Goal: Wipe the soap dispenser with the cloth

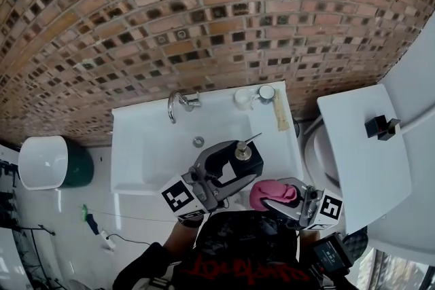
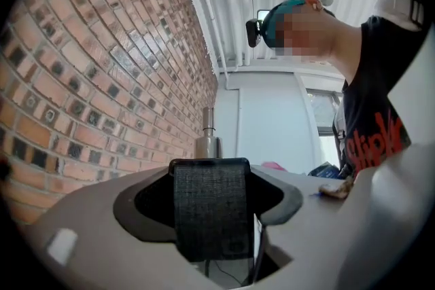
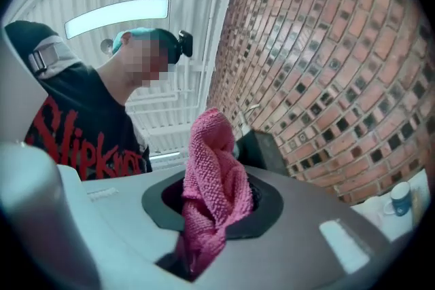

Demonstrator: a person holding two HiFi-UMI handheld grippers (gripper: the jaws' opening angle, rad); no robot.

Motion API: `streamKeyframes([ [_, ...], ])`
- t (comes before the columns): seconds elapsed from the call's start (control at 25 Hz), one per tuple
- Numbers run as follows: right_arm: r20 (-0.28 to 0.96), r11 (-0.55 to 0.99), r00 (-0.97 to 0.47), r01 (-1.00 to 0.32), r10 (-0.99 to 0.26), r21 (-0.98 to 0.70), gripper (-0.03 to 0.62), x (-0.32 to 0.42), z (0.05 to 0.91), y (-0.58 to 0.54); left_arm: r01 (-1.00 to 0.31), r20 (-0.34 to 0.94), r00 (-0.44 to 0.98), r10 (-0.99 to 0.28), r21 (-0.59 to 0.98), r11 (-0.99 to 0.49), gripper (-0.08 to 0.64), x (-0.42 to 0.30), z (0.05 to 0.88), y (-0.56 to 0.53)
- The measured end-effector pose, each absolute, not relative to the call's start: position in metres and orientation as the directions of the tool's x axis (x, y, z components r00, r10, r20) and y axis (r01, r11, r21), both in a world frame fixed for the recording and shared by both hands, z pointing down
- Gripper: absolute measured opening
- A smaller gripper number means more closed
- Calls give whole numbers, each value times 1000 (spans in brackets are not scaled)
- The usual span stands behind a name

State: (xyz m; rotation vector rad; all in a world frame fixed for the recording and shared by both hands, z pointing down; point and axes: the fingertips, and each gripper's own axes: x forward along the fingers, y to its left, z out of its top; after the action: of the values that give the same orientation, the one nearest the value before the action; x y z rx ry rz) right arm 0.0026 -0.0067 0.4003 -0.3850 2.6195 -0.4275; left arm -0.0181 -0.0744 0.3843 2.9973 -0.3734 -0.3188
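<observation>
Left hand-held gripper (image 1: 236, 165) clamps black dispenser (image 1: 251, 159) over sink (image 1: 146, 146) front edge. Right hand-held gripper (image 1: 291, 199) grips pink cloth (image 1: 268, 195) just beside dispenser. Tap (image 1: 178, 104) at sink back.

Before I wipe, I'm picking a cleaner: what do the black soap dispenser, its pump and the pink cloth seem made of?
Square black soap dispenser: matte, finely textured body, maybe plastic or coated. Its silver pump: shiny, likely metal or chromed. Pink cloth: nubby looped weave, probably microfibre.
</observation>
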Motion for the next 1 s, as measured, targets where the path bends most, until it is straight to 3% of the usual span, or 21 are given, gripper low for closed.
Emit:
streamKeyframes([
  [0.28, -434, 809, -694, -398, -574, -433, 86, 63, 398, -47, -214, -41, 976, -214, 20, -977, 308, -9, 409, -50],
  [0.44, -433, 772, -653, -415, -621, -482, 86, 73, 401, -55, -154, 0, 988, -154, -11, -988, 308, 2, 417, -38],
  [0.68, -428, 799, -718, -300, -549, -521, 86, 45, 418, -53, -71, -142, 986, -83, 92, -993, 308, -3, 397, -27],
  [1.0, -320, 786, -761, -377, -564, -490, 86, 27, 458, -49, -19, -385, 918, -92, 189, -982, 308, -35, 359, -45],
])
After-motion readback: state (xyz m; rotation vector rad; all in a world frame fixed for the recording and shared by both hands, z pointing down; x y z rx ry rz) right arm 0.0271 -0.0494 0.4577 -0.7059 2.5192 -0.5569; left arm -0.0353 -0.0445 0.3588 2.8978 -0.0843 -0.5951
